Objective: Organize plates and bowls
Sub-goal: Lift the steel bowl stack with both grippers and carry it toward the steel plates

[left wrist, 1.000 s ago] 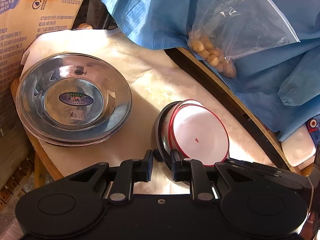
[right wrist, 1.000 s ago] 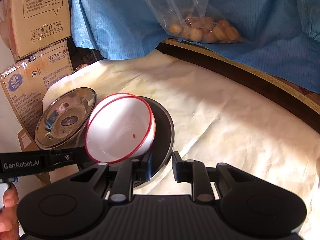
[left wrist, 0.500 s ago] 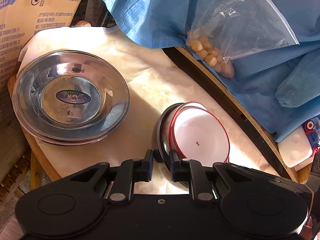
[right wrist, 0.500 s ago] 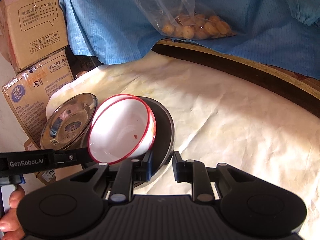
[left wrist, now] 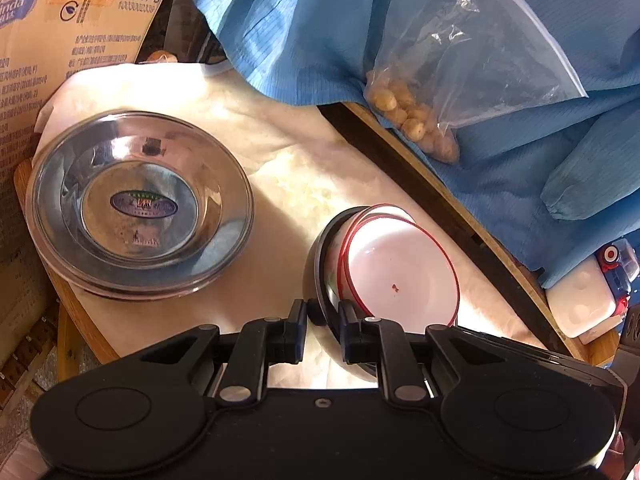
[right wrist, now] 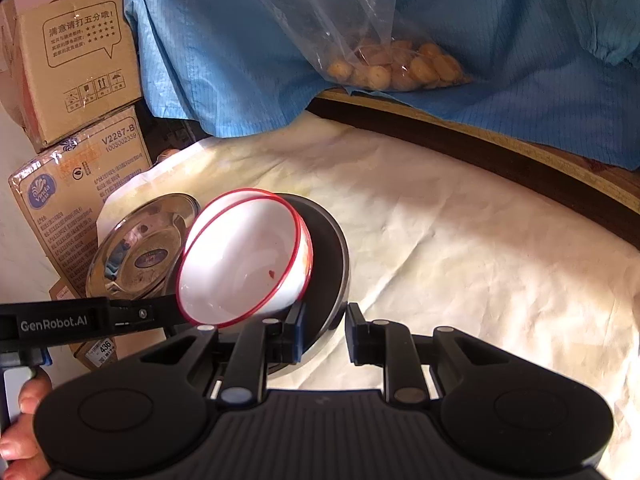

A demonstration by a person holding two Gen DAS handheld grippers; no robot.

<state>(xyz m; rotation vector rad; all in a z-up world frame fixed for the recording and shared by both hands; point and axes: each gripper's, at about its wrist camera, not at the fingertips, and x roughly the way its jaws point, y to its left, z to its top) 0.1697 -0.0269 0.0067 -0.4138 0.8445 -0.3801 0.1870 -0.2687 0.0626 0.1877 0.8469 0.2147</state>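
Cream cloth, wrinkled and sunlit, covers the round wooden tabletop [right wrist: 560, 172], with blue fabric [left wrist: 320, 20] and a clear bag of tan balls [left wrist: 416, 120] behind. Both sets of jaws pinch the thin rim of a dark metal bowl [right wrist: 332, 248] from opposite sides: the left gripper [left wrist: 323, 318] nearly closed on its near edge, the right gripper [right wrist: 323, 330] clamped across its rim. Two nested white bowls [left wrist: 400, 268] with red rims sit tilted inside it, mouths turned toward the right gripper. Left of the left jaws rest stacked shiny steel plates [left wrist: 140, 204], round and shallow. Cardboard boxes [right wrist: 76, 64] stand beyond; a hand [right wrist: 24, 420] is cut off at the frame edge.
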